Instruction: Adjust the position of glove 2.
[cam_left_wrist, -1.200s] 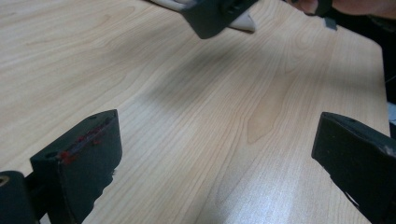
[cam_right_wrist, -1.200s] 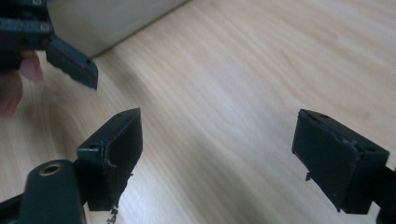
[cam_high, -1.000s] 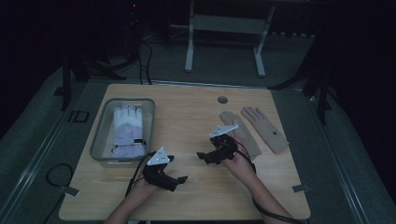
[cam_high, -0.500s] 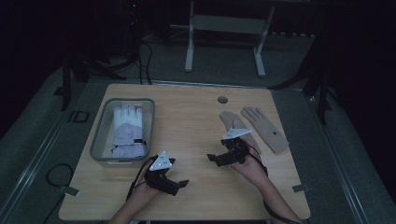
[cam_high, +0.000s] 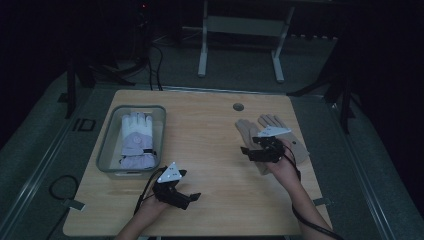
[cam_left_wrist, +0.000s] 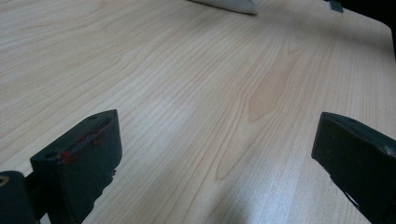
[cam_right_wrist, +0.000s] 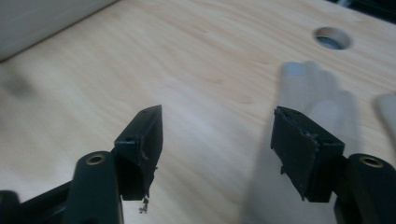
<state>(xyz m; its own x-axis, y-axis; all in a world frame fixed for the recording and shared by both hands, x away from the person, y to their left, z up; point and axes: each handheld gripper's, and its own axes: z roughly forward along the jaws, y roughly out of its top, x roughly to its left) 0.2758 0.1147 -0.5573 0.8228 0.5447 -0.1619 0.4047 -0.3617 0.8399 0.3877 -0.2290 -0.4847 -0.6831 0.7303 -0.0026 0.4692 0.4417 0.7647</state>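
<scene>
Two tan gloves lie flat at the table's right, one (cam_high: 248, 131) nearer the middle and one (cam_high: 281, 125) beside it. My right gripper (cam_high: 247, 154) hovers at the near end of the left tan glove, jaws apart. In the right gripper view this gripper (cam_right_wrist: 217, 130) has bare wood between its jaws, and the blurred tan glove (cam_right_wrist: 322, 100) lies just past the right jaw. Its jaws have just been closing, with nothing caught between them. My left gripper (cam_high: 191, 200) rests near the front edge, and it (cam_left_wrist: 217, 140) stands wide open over bare wood.
A grey bin (cam_high: 107, 145) at the table's left holds a white glove (cam_high: 136, 132). A round hole (cam_high: 238, 107) is set in the table (cam_high: 210, 125) near its far edge. Cables trail from both grippers toward the front.
My right gripper has moved right and a little away from me, up to the tan gloves, and its jaws have narrowed. The left gripper has stayed put.
</scene>
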